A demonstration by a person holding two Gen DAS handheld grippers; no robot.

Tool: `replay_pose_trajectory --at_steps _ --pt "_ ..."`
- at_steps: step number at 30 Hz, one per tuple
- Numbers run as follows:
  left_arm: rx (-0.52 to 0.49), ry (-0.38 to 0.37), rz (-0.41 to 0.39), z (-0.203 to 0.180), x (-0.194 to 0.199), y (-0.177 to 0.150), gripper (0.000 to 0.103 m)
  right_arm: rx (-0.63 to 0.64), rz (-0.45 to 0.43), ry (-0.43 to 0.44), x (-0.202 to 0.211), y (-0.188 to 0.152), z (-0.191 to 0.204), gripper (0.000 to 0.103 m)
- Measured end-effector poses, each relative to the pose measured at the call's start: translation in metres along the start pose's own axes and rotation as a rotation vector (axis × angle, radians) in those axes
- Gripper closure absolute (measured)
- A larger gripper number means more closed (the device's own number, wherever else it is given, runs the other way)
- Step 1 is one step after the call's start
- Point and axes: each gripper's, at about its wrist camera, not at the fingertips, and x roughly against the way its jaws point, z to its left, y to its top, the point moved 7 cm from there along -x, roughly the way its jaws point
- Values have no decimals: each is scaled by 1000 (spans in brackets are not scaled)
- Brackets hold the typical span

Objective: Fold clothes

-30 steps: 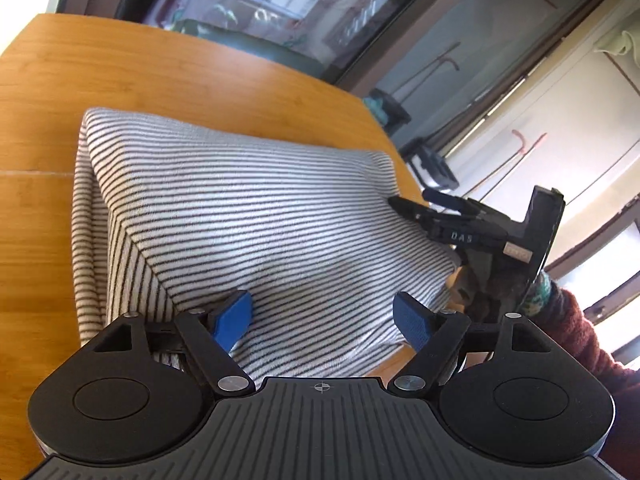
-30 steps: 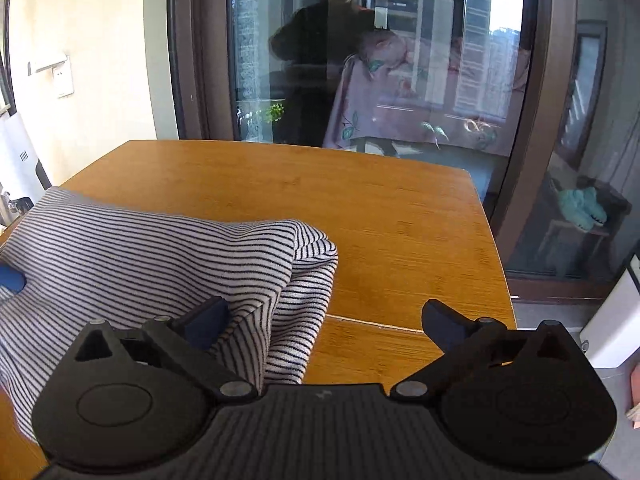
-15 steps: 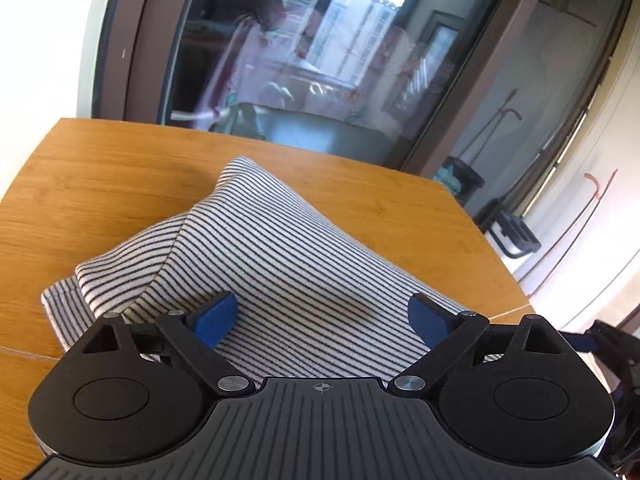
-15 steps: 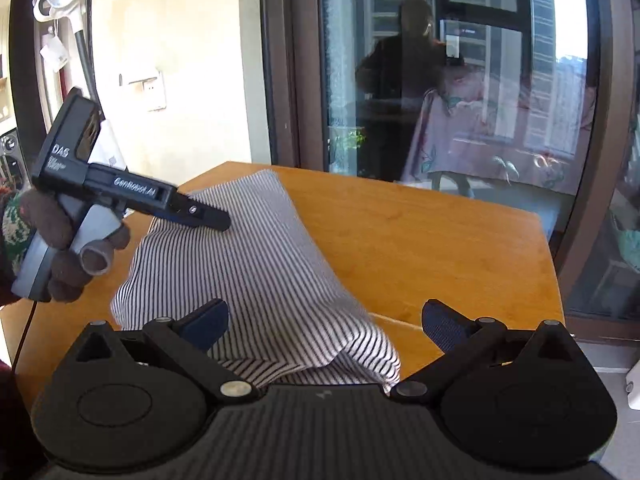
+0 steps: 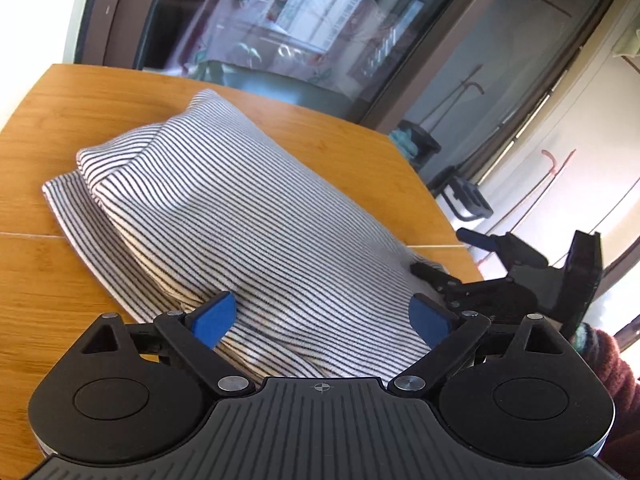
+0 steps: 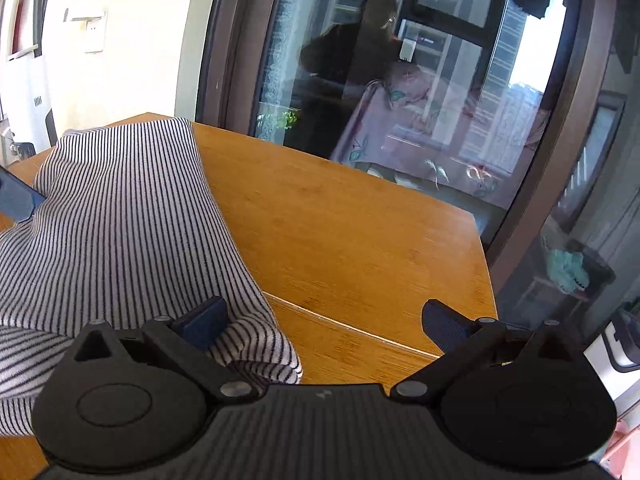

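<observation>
A black-and-white striped garment (image 5: 248, 216) lies folded in a thick bundle on the wooden table (image 5: 60, 120). My left gripper (image 5: 320, 320) is open over its near end, and both blue pads (image 5: 212, 320) rest against the cloth. In the same view my right gripper (image 5: 438, 252) is open at the garment's right corner, its lower finger touching the cloth. In the right wrist view the garment (image 6: 120, 208) fills the left side. The right gripper (image 6: 324, 324) is open, with its left pad on the fabric and its right pad above bare table (image 6: 340, 240). A blue pad (image 6: 16, 200) of the left gripper shows at the left edge.
Dark glass doors (image 6: 400, 80) stand close behind the table's far edge and reflect a person. The table's right edge (image 6: 486, 264) drops off to a floor stand with a teal cloth (image 6: 566, 268). A dark red sleeve (image 5: 612, 360) holds the right gripper.
Both cameras swung. The left gripper has come down onto the garment's near end, and the right gripper has returned to the right corner. The garment stays folded, and both grippers stay open.
</observation>
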Motion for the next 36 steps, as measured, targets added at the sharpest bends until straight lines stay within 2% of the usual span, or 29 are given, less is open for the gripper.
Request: replay_pose_trajectory --at_steps 6,10,14,18,20,23,25,28,29,30,32,33,34,36 --pt "-15 11 -27 2 -20 18 5 -21 12 1 19 -12 9 0" --pt "-25 18 -45 3 -32 29 5 -13 14 81 34 -15 30 0" --pt "-35 25 -62 5 -45 41 5 -22 11 131 41 -5 28 0" --pt "-226 137 -81 -13 -22 21 4 -132 -27 182 36 19 10 0" --pt "-317 175 -68 -22 -13 6 4 -106 -31 148 29 24 9 0" --pt "-432 223 -41 -31 -7 -16 4 -45 37 165 13 15 22 0" --pt "-469 246 -31 -32 -7 -24 3 3 73 146 7 1 33 0" --pt "-458 246 -18 -26 -8 -31 2 16 48 132 15 2 31 0" --pt "-447 241 -16 -23 -7 -31 1 41 15 120 22 6 30 0" --pt "-439 241 -16 -21 -6 -31 1 66 -18 118 28 11 31 3" --pt "-429 252 -22 -15 -3 -28 1 94 -65 168 47 19 42 40" --pt "-430 264 -28 -13 -1 -27 1 93 -61 226 52 22 49 48" --pt "-429 278 -33 -11 2 -26 1 101 -53 268 52 21 58 52" --pt "-418 294 -38 -5 7 -25 1 115 -36 354 53 20 76 52"
